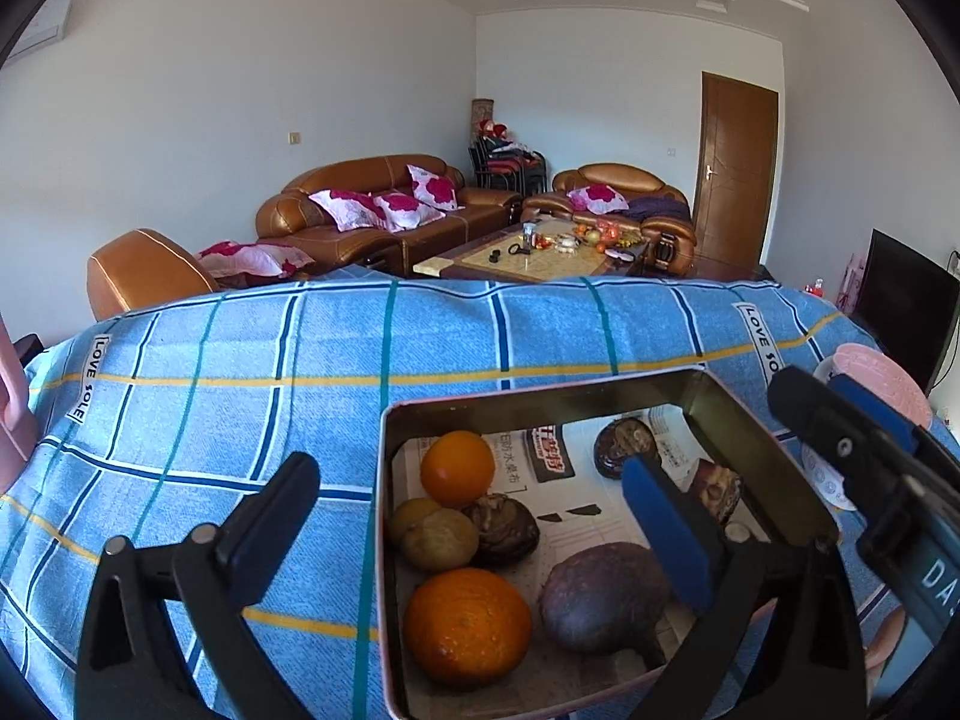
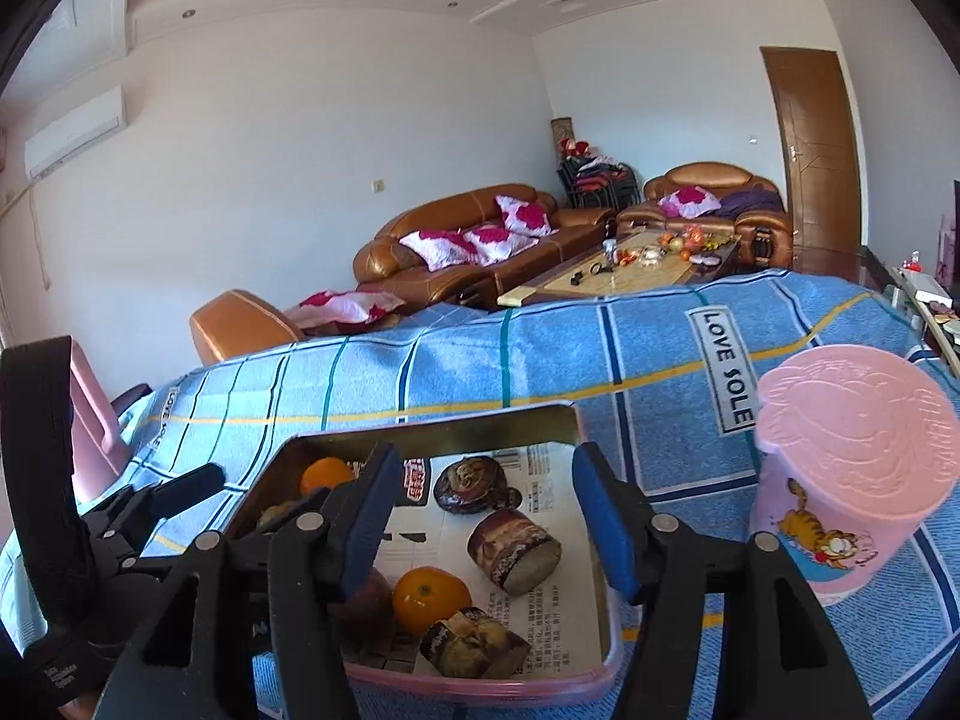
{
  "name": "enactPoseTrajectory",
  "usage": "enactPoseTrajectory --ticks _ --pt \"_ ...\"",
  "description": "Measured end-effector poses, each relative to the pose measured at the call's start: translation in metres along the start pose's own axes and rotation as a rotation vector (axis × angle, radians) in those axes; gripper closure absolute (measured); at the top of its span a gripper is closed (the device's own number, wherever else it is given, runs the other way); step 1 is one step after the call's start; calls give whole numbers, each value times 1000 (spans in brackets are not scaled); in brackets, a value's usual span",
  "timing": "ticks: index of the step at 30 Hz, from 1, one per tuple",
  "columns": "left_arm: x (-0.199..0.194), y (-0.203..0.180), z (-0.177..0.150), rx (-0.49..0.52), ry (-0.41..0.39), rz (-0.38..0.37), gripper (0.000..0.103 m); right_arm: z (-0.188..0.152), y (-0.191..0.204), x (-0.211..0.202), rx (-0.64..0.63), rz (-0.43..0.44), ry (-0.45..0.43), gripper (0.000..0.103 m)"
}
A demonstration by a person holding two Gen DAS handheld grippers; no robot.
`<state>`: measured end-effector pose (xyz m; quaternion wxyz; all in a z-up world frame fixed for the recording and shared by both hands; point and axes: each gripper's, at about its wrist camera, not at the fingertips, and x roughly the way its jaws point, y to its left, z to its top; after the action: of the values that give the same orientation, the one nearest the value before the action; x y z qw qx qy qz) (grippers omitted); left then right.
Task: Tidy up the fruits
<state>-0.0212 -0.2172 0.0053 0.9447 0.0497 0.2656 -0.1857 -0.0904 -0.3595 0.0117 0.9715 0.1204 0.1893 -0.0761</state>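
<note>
A metal tin (image 1: 540,393) lined with newspaper stands on the blue checked cloth. It holds two oranges (image 1: 457,468) (image 1: 468,624), tan round fruits (image 1: 432,531), a dark wrinkled fruit (image 1: 501,528) and a purple round fruit (image 1: 600,597). My left gripper (image 1: 474,528) stands wide open over the tin's near left part, gripping nothing. In the right wrist view, the right gripper (image 2: 489,519) hovers open above the tin (image 2: 432,420). Nothing is pressed between its blue pads (image 2: 606,528). Below them lie an orange (image 2: 431,597) and brown cut pieces (image 2: 516,549) (image 2: 474,642).
An upturned pink cup (image 2: 852,480) with a cartoon cat stands right of the tin. A pink object (image 2: 90,414) rises at the table's left edge. Beyond the far edge are brown sofas (image 1: 384,210) and a coffee table (image 1: 540,258).
</note>
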Motion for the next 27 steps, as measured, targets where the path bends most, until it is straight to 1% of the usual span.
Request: enactPoseTrajectory --ticks 1,2,4,5,8,11,20,27 --pt "-1 -1 0 9 -4 1 0 -1 2 -7 -5 -16 -36 35" --pt "-2 -1 0 17 -4 7 0 -1 3 -13 -14 -35 -67 29" --pt "-5 -2 -1 26 -7 20 0 -1 10 -22 -43 -76 -113 22" --pt "-6 -1 -1 26 -10 20 0 -1 15 -24 -63 -90 -121 21" --pt "-10 0 -4 24 -9 27 0 -2 25 -25 -132 -125 -108 21" --pt "-19 4 -7 15 -28 49 0 -5 33 -30 -180 -139 -133 21" --pt "-56 11 -20 1 -144 76 0 -13 31 -53 -149 -132 -171 21" --pt "-72 16 -27 -6 -175 76 0 -21 36 -75 -146 -146 -242 21"
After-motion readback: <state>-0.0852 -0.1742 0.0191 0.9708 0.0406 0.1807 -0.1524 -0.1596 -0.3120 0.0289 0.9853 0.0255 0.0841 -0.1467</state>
